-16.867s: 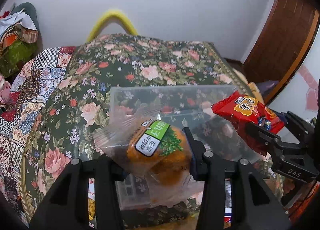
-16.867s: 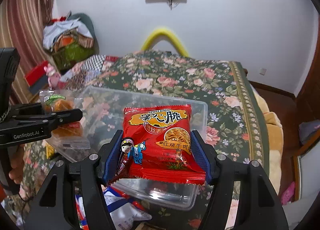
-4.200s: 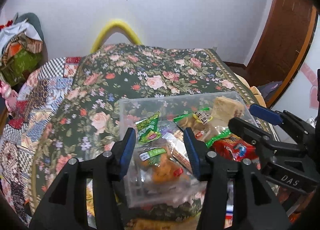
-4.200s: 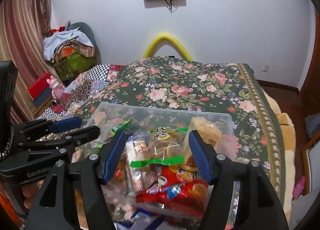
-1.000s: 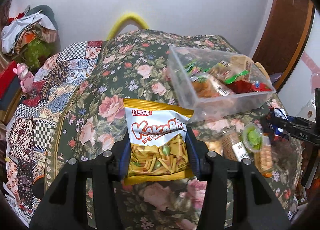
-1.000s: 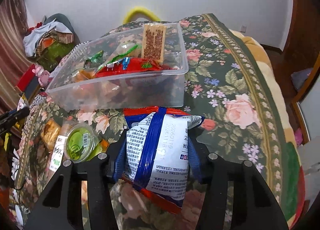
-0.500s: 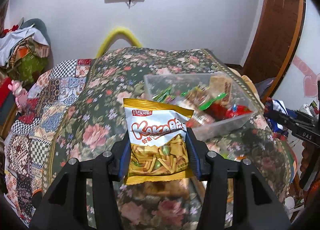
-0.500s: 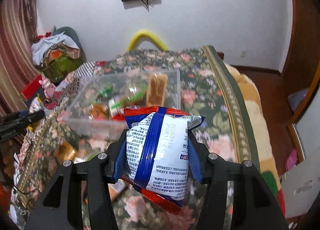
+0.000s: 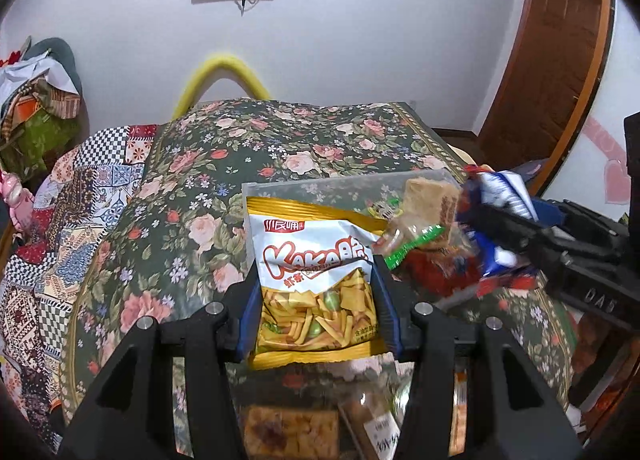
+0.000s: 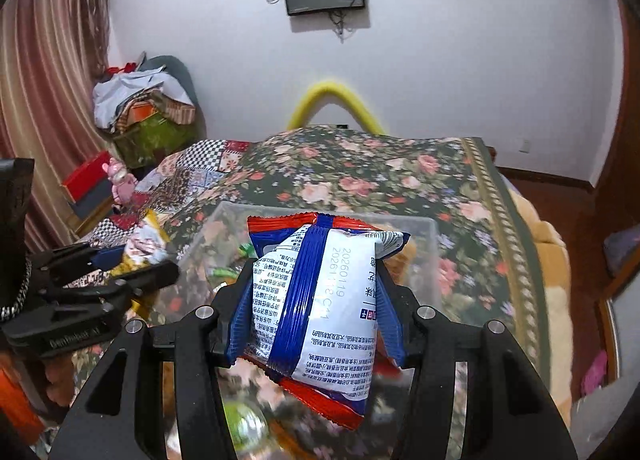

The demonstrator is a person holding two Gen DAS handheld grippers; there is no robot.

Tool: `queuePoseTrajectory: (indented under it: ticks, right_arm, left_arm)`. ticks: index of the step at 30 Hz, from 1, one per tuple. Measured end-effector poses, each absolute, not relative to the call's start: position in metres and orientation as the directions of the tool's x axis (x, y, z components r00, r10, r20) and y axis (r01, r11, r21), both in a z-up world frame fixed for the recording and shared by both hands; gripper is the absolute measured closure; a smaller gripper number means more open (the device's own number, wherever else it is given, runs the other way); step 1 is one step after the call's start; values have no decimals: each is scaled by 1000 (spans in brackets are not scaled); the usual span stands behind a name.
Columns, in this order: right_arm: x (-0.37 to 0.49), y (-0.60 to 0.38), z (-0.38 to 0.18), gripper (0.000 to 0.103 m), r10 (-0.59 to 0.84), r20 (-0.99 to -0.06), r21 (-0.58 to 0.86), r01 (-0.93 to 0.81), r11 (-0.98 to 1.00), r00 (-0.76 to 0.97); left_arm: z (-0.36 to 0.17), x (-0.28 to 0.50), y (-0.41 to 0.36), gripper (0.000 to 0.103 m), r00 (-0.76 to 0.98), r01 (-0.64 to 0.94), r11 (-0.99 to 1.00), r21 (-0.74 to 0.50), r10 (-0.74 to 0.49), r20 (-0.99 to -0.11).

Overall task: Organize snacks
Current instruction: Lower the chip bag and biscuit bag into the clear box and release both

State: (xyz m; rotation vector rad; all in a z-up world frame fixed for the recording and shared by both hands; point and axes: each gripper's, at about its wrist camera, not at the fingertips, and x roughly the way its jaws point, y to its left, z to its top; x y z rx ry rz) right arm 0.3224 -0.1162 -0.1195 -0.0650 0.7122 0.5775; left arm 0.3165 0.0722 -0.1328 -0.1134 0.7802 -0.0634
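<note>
The left hand-held gripper point(image 9: 318, 314) pinches the yellow chip bag point(image 9: 316, 280) and the right hand-held gripper point(image 10: 316, 316) pinches the blue-white packet point(image 10: 320, 308), both raised before the clear box point(image 10: 424, 228) for dropping in.

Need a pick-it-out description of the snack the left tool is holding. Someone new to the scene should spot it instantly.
On the floral bedspread sits a clear plastic bin of snacks. Just in front of it, clamped upright in the left tool, is the KAKA chip bag. It is the only white-and-gold pack, with red lettering and a picture of yellow sticks; the right tool's pack is white, blue and red.
</note>
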Motion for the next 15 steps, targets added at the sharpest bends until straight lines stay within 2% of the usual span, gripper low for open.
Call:
queuePoseTrajectory:
  ticks: [6,11,15]
  right_arm:
    - [343,-85,-131,53,464,-667,84,-560,824,583]
    - [357,-70,-137,52,449,-690,44,-586,809,568]
    - [367,-64,-141,51,455,-707,50,-603,796,542]
  left_arm:
    - [-144,347,80,54,686,-9,990,-138,-94,-722]
    - [-152,363,84,54,680,-14,995,-97,-62,-730]
    - [-159,373,92,54,668,-20,995,-98,-60,-742]
